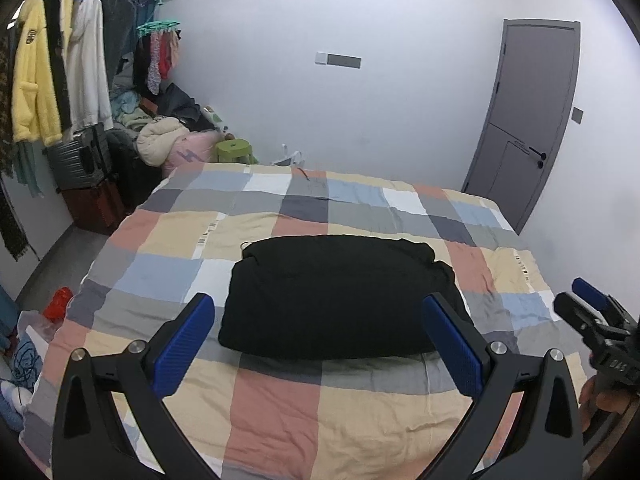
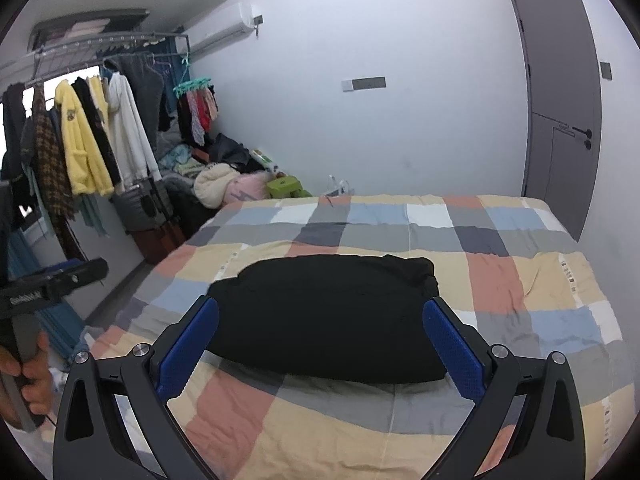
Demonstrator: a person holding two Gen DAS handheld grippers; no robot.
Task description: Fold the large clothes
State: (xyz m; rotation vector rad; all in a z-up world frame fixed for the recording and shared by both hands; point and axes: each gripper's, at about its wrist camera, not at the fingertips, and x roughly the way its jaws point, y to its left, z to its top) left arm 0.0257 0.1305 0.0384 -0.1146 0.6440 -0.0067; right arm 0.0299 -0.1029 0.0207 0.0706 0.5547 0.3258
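A black garment (image 1: 336, 296), folded into a compact rectangle, lies on the checked bedspread (image 1: 280, 412); it also shows in the right wrist view (image 2: 324, 316). My left gripper (image 1: 320, 336) is open and empty, held above the bed in front of the garment's near edge. My right gripper (image 2: 320, 340) is open and empty too, above the near edge of the garment. The right gripper also shows at the right edge of the left wrist view (image 1: 592, 320). The left gripper shows at the left edge of the right wrist view (image 2: 60, 280), held in a hand.
A clothes rack (image 2: 92, 136) with hanging jackets stands to the left of the bed, with suitcases (image 1: 80, 160) and a pile of clothes (image 1: 168, 136) below. A green stool (image 1: 234, 150) stands beyond the bed. A grey door (image 1: 532, 120) is at the right.
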